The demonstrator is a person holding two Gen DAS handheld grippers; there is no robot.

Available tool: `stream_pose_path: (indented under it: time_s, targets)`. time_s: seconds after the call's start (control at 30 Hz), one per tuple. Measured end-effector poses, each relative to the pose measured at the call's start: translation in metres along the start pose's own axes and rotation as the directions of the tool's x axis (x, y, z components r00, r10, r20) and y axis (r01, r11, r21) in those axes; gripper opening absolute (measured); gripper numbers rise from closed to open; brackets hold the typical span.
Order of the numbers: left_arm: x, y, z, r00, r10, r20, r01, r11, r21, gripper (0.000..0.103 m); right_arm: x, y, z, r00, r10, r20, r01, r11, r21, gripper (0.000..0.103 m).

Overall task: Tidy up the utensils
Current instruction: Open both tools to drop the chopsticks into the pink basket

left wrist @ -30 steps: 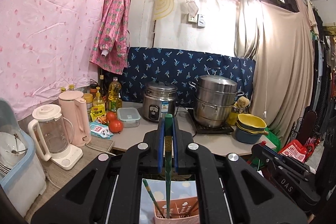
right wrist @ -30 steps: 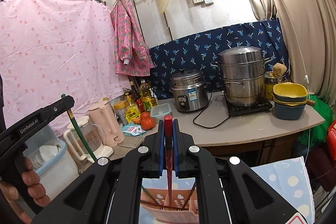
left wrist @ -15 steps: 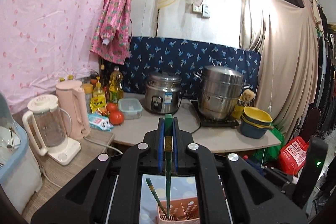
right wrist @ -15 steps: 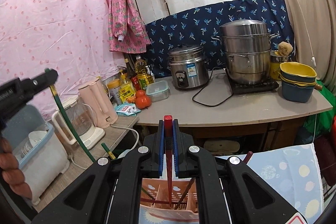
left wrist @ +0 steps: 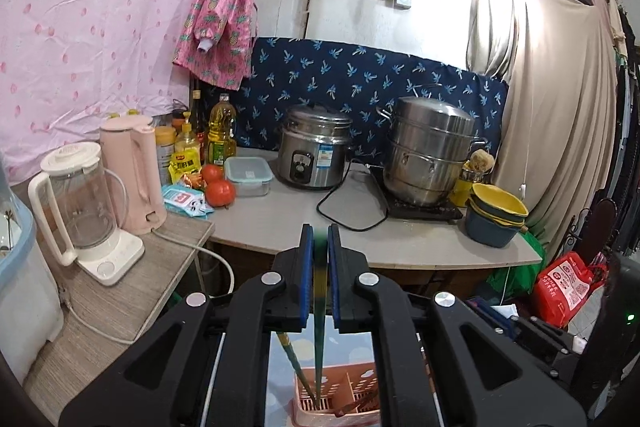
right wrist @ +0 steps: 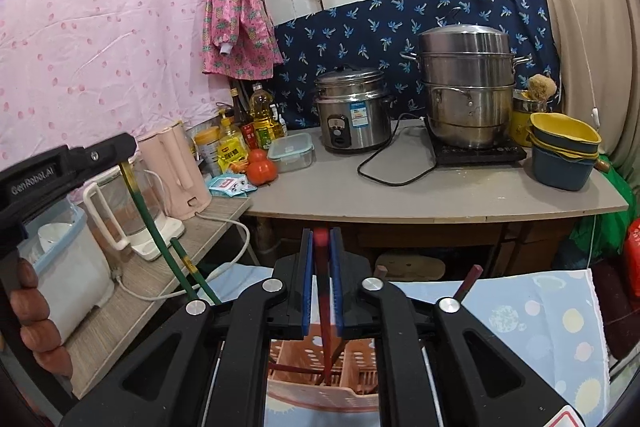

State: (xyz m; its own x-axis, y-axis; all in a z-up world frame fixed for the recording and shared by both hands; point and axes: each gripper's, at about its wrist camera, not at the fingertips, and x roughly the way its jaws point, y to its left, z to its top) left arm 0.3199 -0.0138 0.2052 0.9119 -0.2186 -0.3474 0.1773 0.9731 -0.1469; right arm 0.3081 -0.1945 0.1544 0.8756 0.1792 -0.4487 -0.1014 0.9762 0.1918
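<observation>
My left gripper holds a green chopstick between slightly parted jaws; its tip reaches down into a pink slotted utensil basket. A second green chopstick leans in the same basket. My right gripper holds a red chopstick whose tip is inside the basket; the jaws have eased apart a little. More dark red chopsticks lean in the basket. The left gripper with its green chopstick shows at the left of the right wrist view.
The basket stands on a blue dotted cloth. Behind is a counter with a rice cooker, steamer pot, stacked bowls, tomatoes, bottles. A blender and pink kettle stand on a lower shelf at left.
Both grippers dropped lower, sinking their chopsticks into the basket. Both pairs of jaws have opened slightly around the chopsticks.
</observation>
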Motion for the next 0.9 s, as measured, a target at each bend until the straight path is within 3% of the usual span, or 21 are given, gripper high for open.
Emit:
stream_pose_path:
  time_s: [0.03, 0.07, 0.1, 0.17, 0.3, 0.67, 0.9]
  targets:
    - [0.000, 0.000, -0.003, 1.000, 0.007, -0.002, -0.007, 1.000, 0.002, 0.010, -0.001, 0.000, -0.001, 1.000, -0.002, 0.002, 0.002, 1.000, -0.003, 0.022]
    - [0.000, 0.002, -0.006, 1.000, 0.009, -0.006, -0.009, 1.000, -0.001, 0.018, -0.003, -0.001, -0.003, 1.000, -0.004, 0.007, 0.004, 1.000, -0.002, 0.027]
    - [0.000, 0.003, -0.007, 1.000, 0.013, -0.008, -0.013, 1.000, -0.006, 0.029, -0.004, -0.002, -0.004, 1.000, -0.006, 0.011, 0.006, 1.000, 0.000, 0.028]
    - [-0.002, 0.006, -0.011, 1.000, 0.020, -0.006, -0.020, 1.000, -0.018, 0.038, -0.006, -0.003, -0.006, 1.000, -0.007, 0.013, 0.007, 1.000, 0.003, 0.028]
    - [-0.008, 0.011, -0.019, 1.000, 0.025, -0.019, -0.025, 0.999, -0.026, 0.043, -0.013, -0.005, -0.010, 1.000, -0.010, 0.012, 0.010, 1.000, 0.007, 0.028]
    - [-0.039, 0.018, -0.065, 0.995, 0.025, -0.097, -0.028, 0.999, -0.031, 0.043, -0.056, -0.006, -0.049, 1.000, -0.018, -0.022, 0.018, 1.000, 0.001, 0.028]
    - [-0.075, 0.014, -0.126, 0.981, 0.001, -0.194, -0.003, 1.000, -0.011, 0.043, -0.099, -0.003, -0.110, 0.995, -0.040, -0.088, 0.037, 0.999, -0.034, 0.028]
